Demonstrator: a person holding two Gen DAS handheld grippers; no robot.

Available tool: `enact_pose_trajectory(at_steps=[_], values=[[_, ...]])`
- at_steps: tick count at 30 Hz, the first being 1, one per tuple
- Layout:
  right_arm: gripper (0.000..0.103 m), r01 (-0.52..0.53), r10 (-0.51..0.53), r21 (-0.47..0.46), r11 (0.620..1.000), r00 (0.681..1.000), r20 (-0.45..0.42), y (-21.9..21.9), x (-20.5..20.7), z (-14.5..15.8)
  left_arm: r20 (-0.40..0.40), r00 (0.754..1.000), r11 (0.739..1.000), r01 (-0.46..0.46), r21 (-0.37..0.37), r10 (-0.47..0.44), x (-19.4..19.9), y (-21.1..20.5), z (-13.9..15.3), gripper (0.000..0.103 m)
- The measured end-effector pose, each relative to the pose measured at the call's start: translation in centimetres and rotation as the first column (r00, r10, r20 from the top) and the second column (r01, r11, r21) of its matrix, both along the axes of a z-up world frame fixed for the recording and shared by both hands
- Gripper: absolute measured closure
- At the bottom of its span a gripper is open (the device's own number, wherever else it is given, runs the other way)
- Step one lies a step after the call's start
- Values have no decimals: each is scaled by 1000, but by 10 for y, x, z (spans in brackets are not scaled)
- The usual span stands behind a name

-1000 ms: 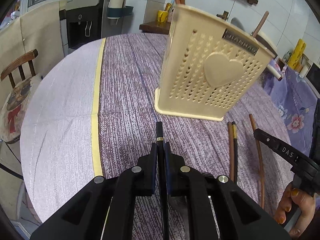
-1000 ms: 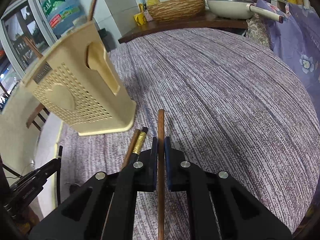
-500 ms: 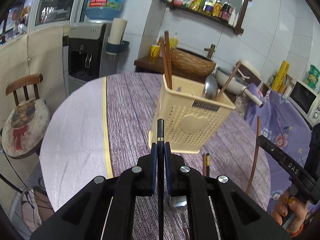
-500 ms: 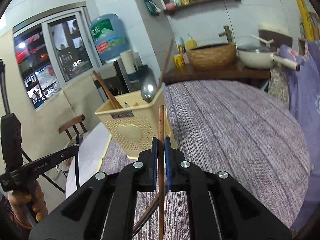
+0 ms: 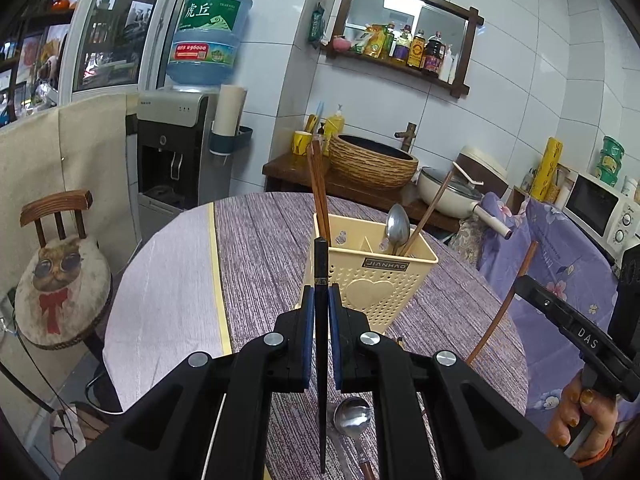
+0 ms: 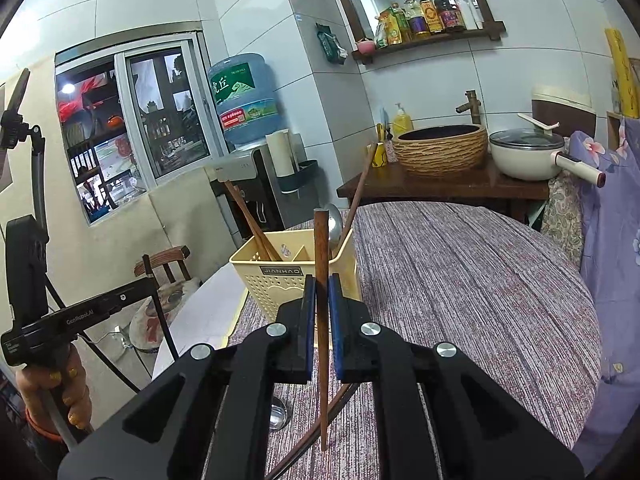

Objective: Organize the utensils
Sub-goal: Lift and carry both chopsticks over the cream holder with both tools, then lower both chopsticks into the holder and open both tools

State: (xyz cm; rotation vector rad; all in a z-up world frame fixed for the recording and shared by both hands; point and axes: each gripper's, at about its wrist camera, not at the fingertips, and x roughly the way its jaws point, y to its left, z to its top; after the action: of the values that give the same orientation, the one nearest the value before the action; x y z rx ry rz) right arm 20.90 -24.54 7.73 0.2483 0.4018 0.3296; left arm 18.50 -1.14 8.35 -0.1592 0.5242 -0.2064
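Note:
A cream perforated utensil basket (image 5: 384, 280) stands on the round table and also shows in the right wrist view (image 6: 280, 280). It holds brown chopsticks (image 5: 318, 188), a metal spoon (image 5: 396, 226) and one more chopstick (image 5: 430, 208). My left gripper (image 5: 320, 308) is shut on a black chopstick (image 5: 321, 264), held upright above the table before the basket. My right gripper (image 6: 321, 304) is shut on a brown chopstick (image 6: 321, 248), also upright, to the basket's right. A spoon (image 5: 352, 420) and further chopsticks (image 6: 320, 424) lie on the table beneath the grippers.
The table wears a purple striped cloth (image 6: 460, 280). A chair with a cat cushion (image 5: 60, 272) stands left of it. Behind are a water dispenser (image 5: 180, 148), a woven basin (image 6: 440, 148) and a white pot (image 6: 528, 152) on a wooden counter.
Both grippers have risen from the tabletop with their chopsticks and tilted up, so the basket now sits lower and farther off in both views.

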Motion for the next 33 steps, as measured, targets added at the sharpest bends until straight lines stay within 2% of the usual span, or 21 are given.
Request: enact_pose_trajectory(at_steps=[16, 22, 27, 33], values=[[95, -33, 35, -34, 999, 999, 32, 8, 9, 17, 43, 999, 1000, -18, 1, 18, 4, 10, 15, 95], [95, -56, 57, -33, 998, 998, 30, 11, 16, 24, 63, 998, 1000, 3, 6, -4, 8, 6, 26, 95], [95, -87, 89, -30, 996, 995, 56, 12, 21, 47, 74, 995, 998, 62, -15, -61, 13, 5, 49, 95], [95, -85, 87, -19, 996, 987, 136, 13, 34, 100, 121, 988, 993, 107, -50, -101, 25, 4, 94, 95]])
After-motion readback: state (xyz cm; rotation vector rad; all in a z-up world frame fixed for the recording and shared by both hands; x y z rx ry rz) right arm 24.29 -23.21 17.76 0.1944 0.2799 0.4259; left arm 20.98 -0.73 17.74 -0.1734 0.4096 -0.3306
